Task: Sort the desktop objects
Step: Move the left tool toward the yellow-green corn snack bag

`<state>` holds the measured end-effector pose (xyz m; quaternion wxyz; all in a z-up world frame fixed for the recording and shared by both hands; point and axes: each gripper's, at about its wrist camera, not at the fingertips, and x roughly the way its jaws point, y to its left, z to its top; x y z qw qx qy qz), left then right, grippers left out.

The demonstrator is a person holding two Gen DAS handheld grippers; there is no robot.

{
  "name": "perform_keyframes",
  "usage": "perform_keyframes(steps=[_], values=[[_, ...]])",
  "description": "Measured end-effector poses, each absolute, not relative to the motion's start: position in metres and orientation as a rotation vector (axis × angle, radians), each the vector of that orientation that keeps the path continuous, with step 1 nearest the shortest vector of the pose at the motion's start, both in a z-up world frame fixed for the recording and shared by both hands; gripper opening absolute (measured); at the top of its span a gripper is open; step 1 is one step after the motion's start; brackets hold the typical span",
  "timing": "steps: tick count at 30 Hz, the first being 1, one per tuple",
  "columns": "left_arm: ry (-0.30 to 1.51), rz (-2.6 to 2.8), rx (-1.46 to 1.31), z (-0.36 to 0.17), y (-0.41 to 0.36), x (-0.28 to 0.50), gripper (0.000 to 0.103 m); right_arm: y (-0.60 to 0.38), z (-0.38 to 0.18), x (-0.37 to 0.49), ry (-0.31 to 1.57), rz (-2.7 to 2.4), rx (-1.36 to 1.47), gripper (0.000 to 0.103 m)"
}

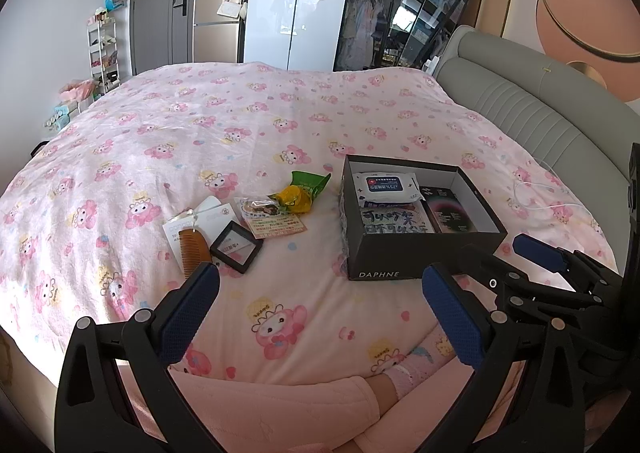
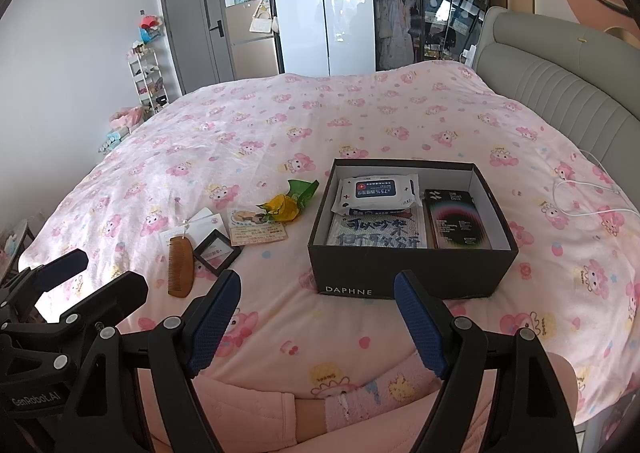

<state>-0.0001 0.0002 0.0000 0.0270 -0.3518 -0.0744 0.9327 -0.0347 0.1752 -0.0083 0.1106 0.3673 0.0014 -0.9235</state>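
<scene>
On the pink bedspread (image 1: 248, 125), left of the black box (image 1: 416, 261), the stiff, light comb (image 1: 195, 251) suits a mid-spine pinch; left gripper (image 1: 320, 305) and right gripper (image 2: 318, 317) gape wide, empty.

A: What is hiding in the black box (image 2: 412, 273)?

B: The wipes pack (image 2: 376, 193) is covering part of the printed cloth (image 2: 376, 233) under it, and the box wall is cutting off the dark packet's (image 2: 458, 225) lower edge.

A: And the cards (image 1: 208, 213)?

B: The wooden comb (image 1: 194, 251) and the small black frame (image 1: 236, 247) are overlapping them. Their print is staying too small to read. The white cable (image 2: 588, 193) is running out of the right edge.
</scene>
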Motion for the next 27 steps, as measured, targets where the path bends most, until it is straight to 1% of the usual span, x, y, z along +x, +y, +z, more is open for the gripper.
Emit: perform_keyframes(steps=[5,11,27], values=[[-0.220,2.885,-1.086,-0.003,0.001,-0.001,0.102,0.176,-0.005,-0.035,0.008,-2.713,1.081,0.078],[-0.221,2.883,-1.099,-0.009,0.001,-0.002,0.102,0.172,-0.018,-0.039,0.011,-2.706,1.097,0.078],[-0.253,2.837,-1.161,-0.030,-0.009,-0.023,0.102,0.165,-0.031,-0.055,0.038,-2.684,1.190,0.078]])
